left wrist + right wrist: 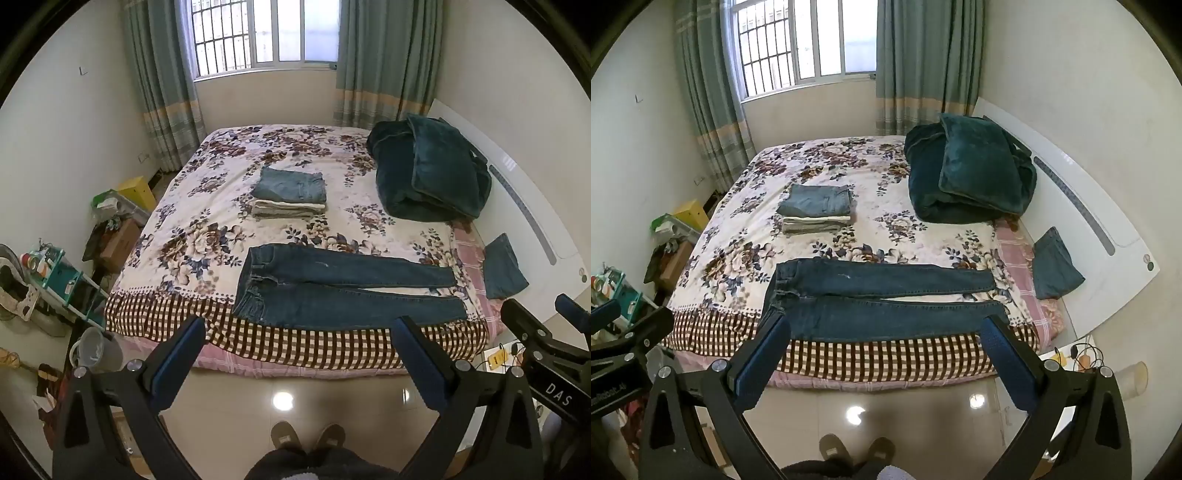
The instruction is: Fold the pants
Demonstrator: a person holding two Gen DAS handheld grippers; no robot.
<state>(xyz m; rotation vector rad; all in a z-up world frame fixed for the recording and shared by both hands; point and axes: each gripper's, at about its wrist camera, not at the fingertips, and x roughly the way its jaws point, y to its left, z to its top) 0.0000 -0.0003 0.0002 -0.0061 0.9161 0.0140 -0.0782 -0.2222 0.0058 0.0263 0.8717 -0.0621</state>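
Dark blue jeans [332, 288] lie flat along the near edge of the bed [207, 206], waistband to the left, legs stretched to the right and slightly apart. They also show in the right wrist view [879, 299]. My left gripper [299, 332] is open and empty, held above the floor in front of the bed. My right gripper [884, 332] is open and empty, also short of the bed's edge. The right gripper's body shows at the left wrist view's right edge [546, 332].
A stack of folded pants [290, 194] sits mid-bed. A dark green blanket [428, 173] is piled at the far right by the white headboard [517, 206]. A folded denim piece [504, 267] lies at the right edge. Cluttered shelves [62, 280] stand left.
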